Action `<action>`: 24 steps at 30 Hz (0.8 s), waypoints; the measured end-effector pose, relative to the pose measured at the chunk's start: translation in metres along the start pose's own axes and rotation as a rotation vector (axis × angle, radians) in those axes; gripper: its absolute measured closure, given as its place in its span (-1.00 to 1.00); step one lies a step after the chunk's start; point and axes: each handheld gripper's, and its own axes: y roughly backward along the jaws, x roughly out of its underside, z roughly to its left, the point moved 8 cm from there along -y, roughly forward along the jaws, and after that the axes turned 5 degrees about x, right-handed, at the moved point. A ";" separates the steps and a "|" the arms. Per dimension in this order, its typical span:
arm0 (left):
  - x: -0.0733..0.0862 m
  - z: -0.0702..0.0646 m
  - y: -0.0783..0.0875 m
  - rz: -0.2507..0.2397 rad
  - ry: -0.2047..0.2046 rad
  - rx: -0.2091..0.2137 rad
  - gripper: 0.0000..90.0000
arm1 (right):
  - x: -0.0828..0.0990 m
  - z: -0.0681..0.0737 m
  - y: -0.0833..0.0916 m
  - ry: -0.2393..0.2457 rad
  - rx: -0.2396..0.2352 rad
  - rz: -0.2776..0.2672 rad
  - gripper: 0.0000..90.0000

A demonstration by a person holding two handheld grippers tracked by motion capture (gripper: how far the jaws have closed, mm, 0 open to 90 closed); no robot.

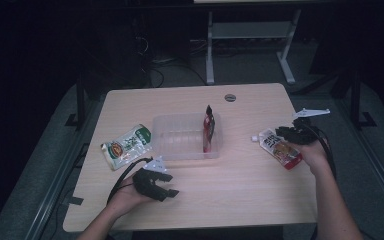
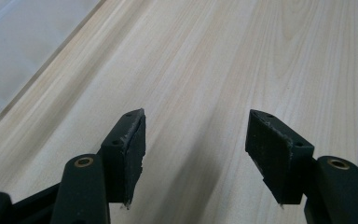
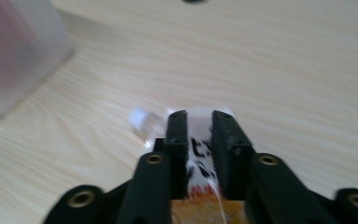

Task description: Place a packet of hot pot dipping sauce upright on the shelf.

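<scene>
The right hand-held gripper (image 1: 286, 134) is clamping a white, orange and red spouted drink pouch (image 1: 280, 148) of soft foil, which is lying flat near the right edge of the light wooden tabletop (image 1: 240, 185). In the right gripper view the jaws are standing on either side of the pouch (image 3: 199, 154), just behind its clear cap, and are pinching its upper body.

The left hand-held gripper (image 1: 167, 187) is standing released and empty, its jaws spread over bare wood towards the front left of the tabletop (image 2: 205, 70).

Handling, as judged: the pouch is looking light, limp and smooth-skinned. It is likely to sag and swing when lifted, and may slide in a shallow pinch. The firmer neck below the cap is offering the surest hold; hard squeezing of the body is risking a leak.

A clear plastic rectangular tub (image 1: 180, 150) is sitting at mid-tabletop with a red and black slim packet (image 1: 208, 131) leaning upright against its right wall. A green and white snack bag (image 1: 126, 146) is lying near the left edge.

Open wood is lying between pouch and tub. The right edge is close behind the pouch.
</scene>
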 end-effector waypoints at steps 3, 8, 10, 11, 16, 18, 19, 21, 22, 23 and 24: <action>0.000 0.000 0.000 0.000 0.001 0.000 -0.16 | 0.008 -0.006 -0.004 0.016 0.019 0.020 0.93; 0.000 -0.001 -0.001 0.002 0.004 0.001 -0.16 | 0.021 -0.016 -0.010 0.033 0.054 0.070 1.00; 0.000 -0.001 -0.002 0.003 -0.001 0.001 -0.16 | 0.026 -0.019 -0.013 0.044 0.074 0.093 1.00; 0.001 -0.001 -0.002 0.006 -0.002 0.002 -0.16 | 0.028 -0.019 -0.014 0.052 0.075 0.104 1.00; 0.001 -0.001 -0.003 0.007 -0.004 0.001 -0.16 | 0.035 -0.019 -0.022 0.091 0.093 0.131 1.00; 0.001 -0.001 -0.002 0.012 -0.007 0.002 -0.16 | 0.035 -0.019 -0.024 0.098 0.092 0.137 1.00; 0.001 -0.001 -0.002 0.012 -0.007 0.002 -0.16 | 0.036 -0.018 -0.025 0.105 0.089 0.143 1.00; 0.001 -0.001 -0.003 0.016 -0.005 0.005 -0.16 | 0.037 -0.016 -0.025 0.102 0.076 0.152 1.00; 0.001 -0.002 -0.003 0.009 0.002 0.004 -0.16 | 0.037 -0.015 -0.026 0.101 0.062 0.153 1.00; 0.001 -0.002 -0.003 0.011 0.001 0.005 -0.16 | 0.038 -0.013 -0.026 0.105 0.049 0.154 1.00; 0.001 -0.002 -0.003 0.010 0.001 0.005 -0.16 | 0.038 -0.011 -0.026 0.111 0.037 0.156 1.00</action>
